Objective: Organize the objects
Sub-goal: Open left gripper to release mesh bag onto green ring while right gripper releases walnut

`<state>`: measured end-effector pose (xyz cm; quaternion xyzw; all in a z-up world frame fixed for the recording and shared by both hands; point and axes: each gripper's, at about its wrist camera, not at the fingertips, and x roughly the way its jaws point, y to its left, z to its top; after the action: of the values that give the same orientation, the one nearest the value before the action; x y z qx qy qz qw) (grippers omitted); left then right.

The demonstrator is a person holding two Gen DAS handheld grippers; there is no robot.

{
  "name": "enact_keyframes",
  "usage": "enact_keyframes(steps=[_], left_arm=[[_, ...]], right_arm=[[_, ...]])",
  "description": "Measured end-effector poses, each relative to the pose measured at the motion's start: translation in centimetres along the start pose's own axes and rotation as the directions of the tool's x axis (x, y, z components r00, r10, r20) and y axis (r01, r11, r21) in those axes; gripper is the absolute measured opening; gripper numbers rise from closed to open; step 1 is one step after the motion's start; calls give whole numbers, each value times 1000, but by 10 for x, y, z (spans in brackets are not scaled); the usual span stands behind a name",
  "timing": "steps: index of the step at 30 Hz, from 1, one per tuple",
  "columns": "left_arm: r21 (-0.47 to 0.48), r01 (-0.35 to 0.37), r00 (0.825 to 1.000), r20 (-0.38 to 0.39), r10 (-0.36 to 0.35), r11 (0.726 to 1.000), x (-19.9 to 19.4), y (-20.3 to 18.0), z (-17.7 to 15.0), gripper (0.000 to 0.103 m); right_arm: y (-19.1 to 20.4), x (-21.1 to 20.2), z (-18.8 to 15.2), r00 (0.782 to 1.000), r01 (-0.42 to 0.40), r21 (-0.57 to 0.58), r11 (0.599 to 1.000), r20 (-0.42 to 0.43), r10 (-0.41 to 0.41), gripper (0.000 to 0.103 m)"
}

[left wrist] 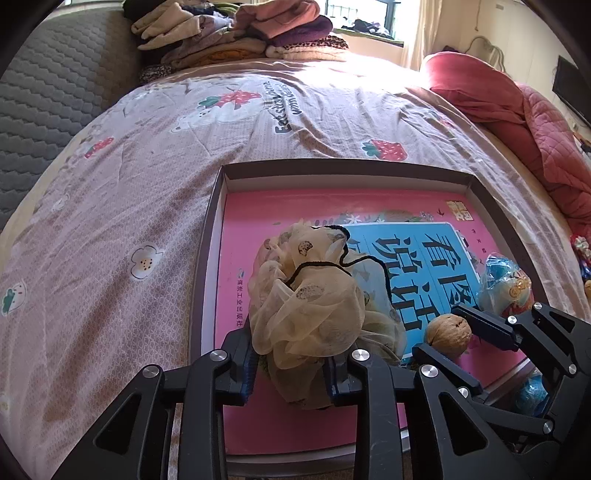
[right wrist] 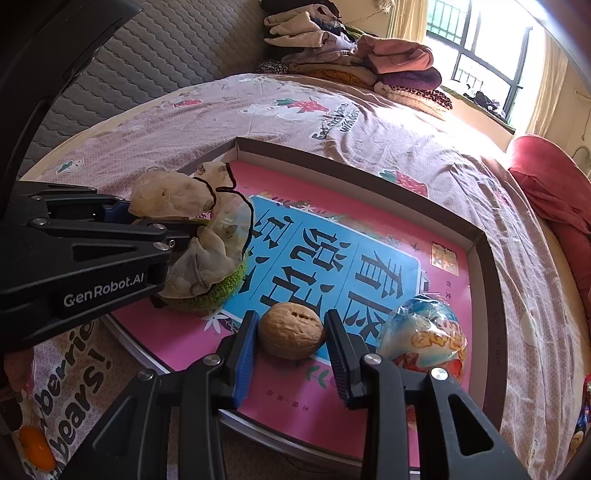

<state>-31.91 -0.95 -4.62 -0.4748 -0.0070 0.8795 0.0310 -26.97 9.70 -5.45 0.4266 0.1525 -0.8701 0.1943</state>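
1. Bed (left wrist: 110,229): pink sheet printed with strawberries and bears; folded clothes (left wrist: 236,33) piled at its far edge, red quilt (left wrist: 517,122) bunched along the right edge.
2. Shallow box (left wrist: 347,166), dark rim and white inner wall, lies flat on the bed nearest me. A pink book (left wrist: 255,229) with a blue title panel covers its floor.
3. Left tool (left wrist: 291,373): I see its blue pads on either side of a cream mesh scrunchie (left wrist: 306,302) edged in black cord. Jaws narrow; I can't tell if the pads press the fabric or just flank it. The scrunchie sits on the book near the box's left wall, over something green and knitted (right wrist: 221,291), seen from the right wrist.
4. Wrapped blue-and-orange toy (right wrist: 424,336) rests on the book by the box's right wall.
5. Right tool (right wrist: 291,343): pads closed on a walnut (right wrist: 290,330), which rests on the book between scrunchie and toy.
6. Small orange item (right wrist: 35,448) on the bed outside the box, near left corner.
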Motion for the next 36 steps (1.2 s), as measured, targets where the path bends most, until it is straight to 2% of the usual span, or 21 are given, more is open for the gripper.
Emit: enact_keyframes(steps=[6, 13, 14, 16, 23, 31, 36], left_arm=[[-14, 31, 999, -20, -31, 999, -2, 4, -3, 38], [-56, 76, 997, -24, -77, 996, -10, 11, -2, 41], [-60, 78, 997, -23, -79, 995, -12, 11, -2, 42], [-57, 76, 997, -18, -77, 995, -16, 10, 0, 52], [-101, 132, 991, -22, -135, 986, -23, 13, 2, 57], [-152, 183, 982, -10, -186, 971, -28, 17, 11, 59], [-182, 210, 977, 0, -213, 961, -31, 18, 17, 67]], right_arm=[[-1, 0, 0, 1000, 6, 4, 1000, -7, -6, 36], [-1, -4, 1, 1000, 13, 3, 1000, 1, -13, 37], [-1, -5, 1, 1000, 12, 3, 1000, 2, -12, 37], [-1, -7, 2, 1000, 13, 2, 1000, 7, -13, 37], [-1, -11, 3, 1000, 21, 4, 1000, 14, -21, 37], [-4, -19, 5, 999, 23, 17, 1000, 35, -23, 44], [-10, -22, 7, 999, 23, 32, 999, 44, -25, 44]])
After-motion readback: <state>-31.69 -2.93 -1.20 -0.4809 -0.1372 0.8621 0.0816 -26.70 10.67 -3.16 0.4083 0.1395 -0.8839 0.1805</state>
